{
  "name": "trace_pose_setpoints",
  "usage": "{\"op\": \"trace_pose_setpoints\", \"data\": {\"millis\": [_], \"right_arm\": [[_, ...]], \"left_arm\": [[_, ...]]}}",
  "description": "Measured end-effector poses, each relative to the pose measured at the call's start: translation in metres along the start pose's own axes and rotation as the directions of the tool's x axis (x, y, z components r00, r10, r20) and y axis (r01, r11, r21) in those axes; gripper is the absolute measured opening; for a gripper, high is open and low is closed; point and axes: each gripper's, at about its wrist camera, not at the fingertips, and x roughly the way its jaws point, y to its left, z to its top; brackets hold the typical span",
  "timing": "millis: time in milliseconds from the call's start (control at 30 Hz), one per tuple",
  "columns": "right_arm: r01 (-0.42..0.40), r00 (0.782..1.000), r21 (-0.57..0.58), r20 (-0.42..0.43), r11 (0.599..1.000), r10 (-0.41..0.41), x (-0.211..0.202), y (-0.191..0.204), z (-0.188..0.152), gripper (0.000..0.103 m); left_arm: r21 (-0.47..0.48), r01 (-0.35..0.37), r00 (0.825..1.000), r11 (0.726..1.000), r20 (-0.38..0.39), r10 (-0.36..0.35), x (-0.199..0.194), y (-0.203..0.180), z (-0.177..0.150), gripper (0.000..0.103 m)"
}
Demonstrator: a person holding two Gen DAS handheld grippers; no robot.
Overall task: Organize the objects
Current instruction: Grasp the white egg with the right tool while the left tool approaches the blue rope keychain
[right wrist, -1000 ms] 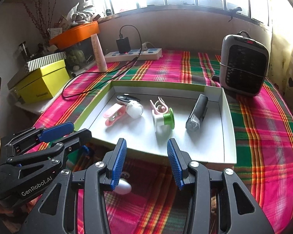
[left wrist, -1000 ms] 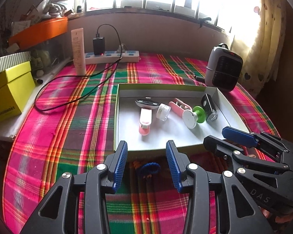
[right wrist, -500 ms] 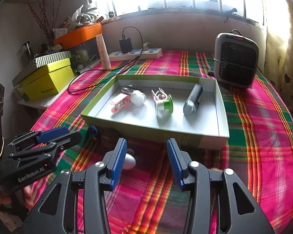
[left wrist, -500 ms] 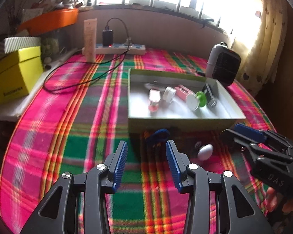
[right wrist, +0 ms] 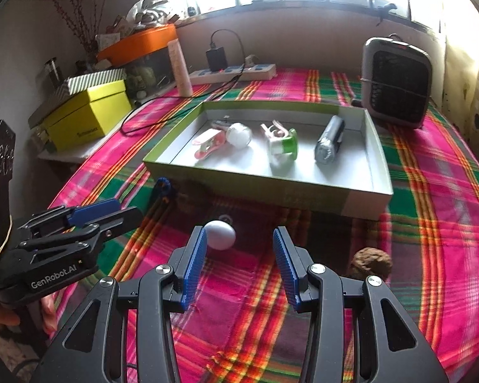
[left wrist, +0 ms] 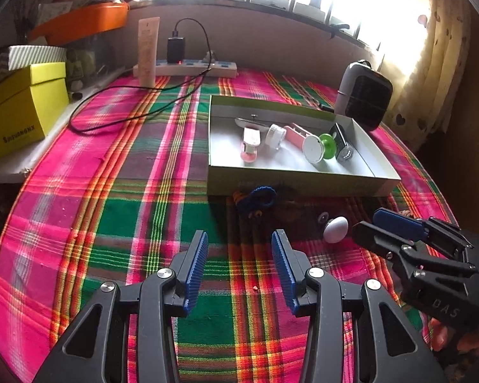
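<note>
Under both grippers: worktop (left wrist: 89, 223), spread with a pink, green and orange plaid cloth.

Ahead of both grippers: shallow box (right wrist: 351, 196), green outside and white inside, open-topped. It holds a pink clip (right wrist: 209, 142), a white ball-shaped item (right wrist: 239, 134), a green and white spool (right wrist: 282, 150) and a dark torch (right wrist: 329, 140), all lying apart from the walls.

Beyond the box, far right: small heater (right wrist: 396, 84), upright. Far left: yellow box (right wrist: 86, 111) and power strip (right wrist: 236, 71) with a charger plugged in.

Left gripper (left wrist: 236, 252): released, jaws apart over bare cloth, nothing between them. Blue cord loop (left wrist: 258, 198) lies ahead of it, against the box's near wall.

Right gripper (right wrist: 236, 249): released, nothing grasped. White egg-shaped item (right wrist: 220, 234) lies on the cloth just beyond the tip of its left finger, whether touching I cannot tell. Brown lump (right wrist: 370, 261) sits just right of its right finger.
</note>
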Motion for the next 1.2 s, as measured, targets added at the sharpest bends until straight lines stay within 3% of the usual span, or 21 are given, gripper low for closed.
{"op": "trace_pose_setpoints", "data": {"millis": [533,1100,1200], "right_arm": [[0.002,0.997,-0.049,-0.074,0.999,-0.006,0.027,0.011,0.005,0.045],[0.03,0.996,-0.088,-0.082,0.996,-0.038,0.031,0.011,0.005,0.044],[0.033,0.996,-0.082,-0.081,0.996,-0.04,0.03,0.009,0.005,0.039]], "left_arm": [[-0.02,0.009,1.0,1.0,-0.029,-0.009,0.013,0.005,0.0,0.04],[0.029,-0.007,0.999,1.0,-0.052,0.008,0.03,-0.003,0.013,0.041],[0.031,-0.009,0.998,0.999,-0.054,0.011,0.033,-0.004,0.015,0.041]]}}
